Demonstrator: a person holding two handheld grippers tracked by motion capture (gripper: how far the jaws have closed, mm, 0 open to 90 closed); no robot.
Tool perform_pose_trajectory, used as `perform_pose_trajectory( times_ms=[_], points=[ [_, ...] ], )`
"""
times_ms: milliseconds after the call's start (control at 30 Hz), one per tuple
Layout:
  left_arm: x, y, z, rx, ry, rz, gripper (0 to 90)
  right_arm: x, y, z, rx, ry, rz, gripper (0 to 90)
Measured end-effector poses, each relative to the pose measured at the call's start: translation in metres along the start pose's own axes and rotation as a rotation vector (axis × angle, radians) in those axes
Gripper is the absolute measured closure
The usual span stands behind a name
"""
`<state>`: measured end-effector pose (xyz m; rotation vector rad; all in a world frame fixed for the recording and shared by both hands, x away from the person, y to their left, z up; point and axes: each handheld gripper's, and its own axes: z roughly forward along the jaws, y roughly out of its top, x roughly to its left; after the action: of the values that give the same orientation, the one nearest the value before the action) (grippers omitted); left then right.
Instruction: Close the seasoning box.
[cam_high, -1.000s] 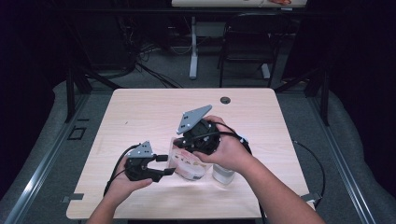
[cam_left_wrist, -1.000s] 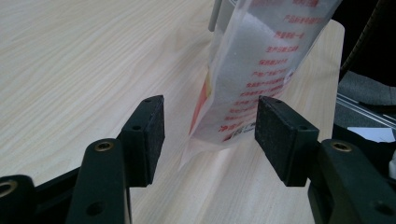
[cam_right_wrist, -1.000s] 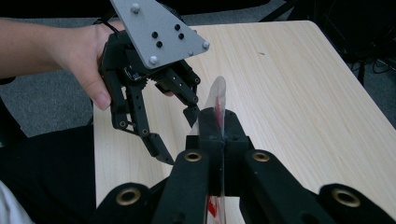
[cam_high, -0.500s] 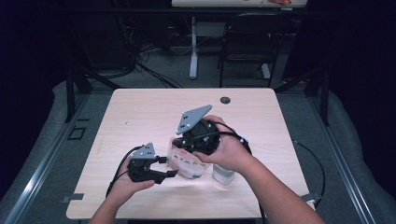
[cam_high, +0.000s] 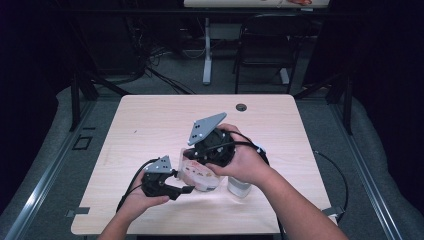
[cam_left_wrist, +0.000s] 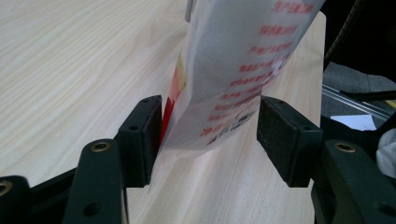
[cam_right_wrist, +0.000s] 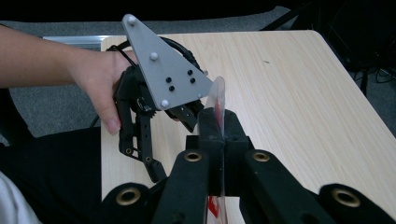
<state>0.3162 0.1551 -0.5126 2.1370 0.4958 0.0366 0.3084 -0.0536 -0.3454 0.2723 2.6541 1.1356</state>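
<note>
Both tongs at packet (cam_high: 197, 172) — right (cam_right_wrist: 219, 135) clamped on it; left (cam_left_wrist: 210, 128) moved in, open around it.

Pale wooden table (cam_high: 150, 125) standing on grey floor, black grommet (cam_high: 242, 107) sitting near its far edge, dark chair (cam_high: 262, 50) standing beyond it

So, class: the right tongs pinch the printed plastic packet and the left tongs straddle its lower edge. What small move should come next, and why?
Probably close the left tongs on the white plastic packet with red print. One pad already touches the packet, the other stands apart, while the right tongs stay clamped on its top edge. A second grip would likely let the two pull it open.
</note>
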Motion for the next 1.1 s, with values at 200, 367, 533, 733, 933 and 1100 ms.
perform_pose_trajectory(
  times_ms=[200, 367, 533, 733, 933, 1100],
  points=[
    [0.000, -0.001, 0.006, 0.002, -0.021, 0.010, 39.8, 0.001, 0.001, -0.001, 0.006, 0.009, -0.008, 90.0],
    [0.001, -0.003, 0.010, 0.013, -0.033, 0.012, 39.4, 0.001, 0.002, -0.002, -0.011, 0.014, -0.005, 90.0],
    [0.002, -0.005, 0.012, 0.007, -0.043, 0.003, 40.6, 0.002, 0.002, -0.002, -0.007, 0.020, -0.011, 90.0],
    [0.001, -0.005, 0.012, 0.017, -0.042, 0.002, 49.2, 0.003, 0.002, -0.001, -0.011, 0.023, -0.014, 90.0],
    [0.002, -0.006, 0.011, 0.028, -0.039, -0.025, 54.8, 0.002, 0.000, -0.001, -0.013, 0.027, -0.007, 90.0],
    [0.001, -0.006, 0.011, 0.035, -0.033, -0.023, 60.1, 0.002, -0.001, 0.000, -0.013, 0.028, -0.004, 90.0]
  ],
)
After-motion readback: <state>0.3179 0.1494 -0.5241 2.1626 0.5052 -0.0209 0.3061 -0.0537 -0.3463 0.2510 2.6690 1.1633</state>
